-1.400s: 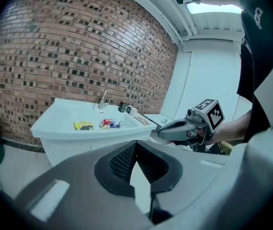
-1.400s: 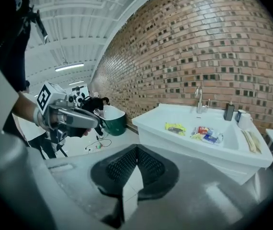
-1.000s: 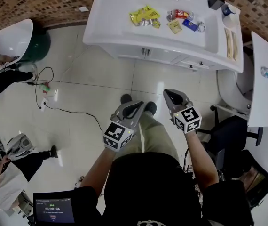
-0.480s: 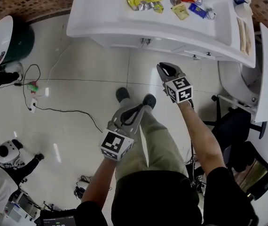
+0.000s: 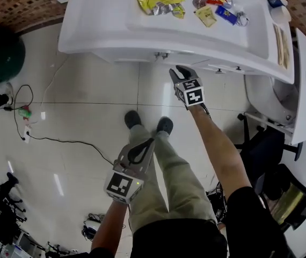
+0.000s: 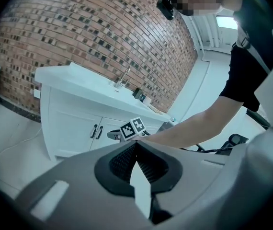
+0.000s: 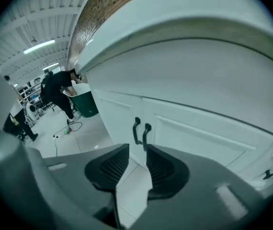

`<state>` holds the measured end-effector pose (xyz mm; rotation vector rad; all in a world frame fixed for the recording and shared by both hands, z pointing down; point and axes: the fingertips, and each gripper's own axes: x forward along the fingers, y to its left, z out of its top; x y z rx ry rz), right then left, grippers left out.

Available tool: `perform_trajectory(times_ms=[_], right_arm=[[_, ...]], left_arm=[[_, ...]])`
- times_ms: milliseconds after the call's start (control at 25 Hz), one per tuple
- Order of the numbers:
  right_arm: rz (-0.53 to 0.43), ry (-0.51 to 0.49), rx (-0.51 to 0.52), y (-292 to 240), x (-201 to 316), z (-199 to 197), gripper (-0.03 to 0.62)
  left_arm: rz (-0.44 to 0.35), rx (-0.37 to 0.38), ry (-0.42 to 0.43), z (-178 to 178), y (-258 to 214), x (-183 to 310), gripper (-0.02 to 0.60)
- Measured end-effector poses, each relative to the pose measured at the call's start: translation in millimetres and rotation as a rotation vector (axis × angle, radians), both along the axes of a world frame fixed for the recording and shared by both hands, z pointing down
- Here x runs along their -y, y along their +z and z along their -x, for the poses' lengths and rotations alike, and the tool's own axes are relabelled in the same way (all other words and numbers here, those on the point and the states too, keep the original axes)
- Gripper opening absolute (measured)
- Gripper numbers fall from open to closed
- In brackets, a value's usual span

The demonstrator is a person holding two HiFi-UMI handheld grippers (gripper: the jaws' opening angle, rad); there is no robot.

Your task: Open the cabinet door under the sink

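Note:
The white cabinet [image 5: 142,55] under the sink counter has two doors with a pair of dark upright handles [image 7: 141,132] where they meet; these handles [image 5: 161,54] also show in the head view. My right gripper [image 7: 136,148] points at them from a short way off. Its jaws have just been opening and stand apart, with nothing between them. In the head view the right gripper [image 5: 177,72] sits just below the counter's front edge. My left gripper [image 5: 148,142] hangs back over the person's leg, its jaws [image 6: 136,143] meeting at the tips and empty.
Several snack packets [image 5: 161,1] lie in the sink basin. A black office chair [image 5: 260,149] and a white fixture [image 5: 282,98] stand at the right. A cable [image 5: 51,138] runs over the tiled floor at the left, near a green bin [image 5: 8,58].
My right gripper has travelled forward and down to the cabinet front and its jaws have parted. The left gripper has sunk lower, toward the person's legs.

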<state>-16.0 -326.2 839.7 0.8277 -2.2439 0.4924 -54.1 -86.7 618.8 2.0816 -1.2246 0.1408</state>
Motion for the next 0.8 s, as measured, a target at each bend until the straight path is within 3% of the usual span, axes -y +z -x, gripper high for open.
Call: perform_trajectory(times_ms=[240,480,640,800], right_arm=[[0.01,0.07,-0.038,32,24,17,0.103],[0.013,0.102,-0.092,46,38,27,0.103],[0.011,0.124,-0.093,48,44,32,0.103],[0.001,0.151,-0.108,53,51,36,0.071]], left_arm=[[-0.013,0.015,0.043,8,11,0,0.015],[0.029,0.008,0.051,17,9,9,0.015],[-0.027,0.002,0.032,21,8,20,0.015],[-0.028,-0.004,0.036,22,9,28,0.015]])
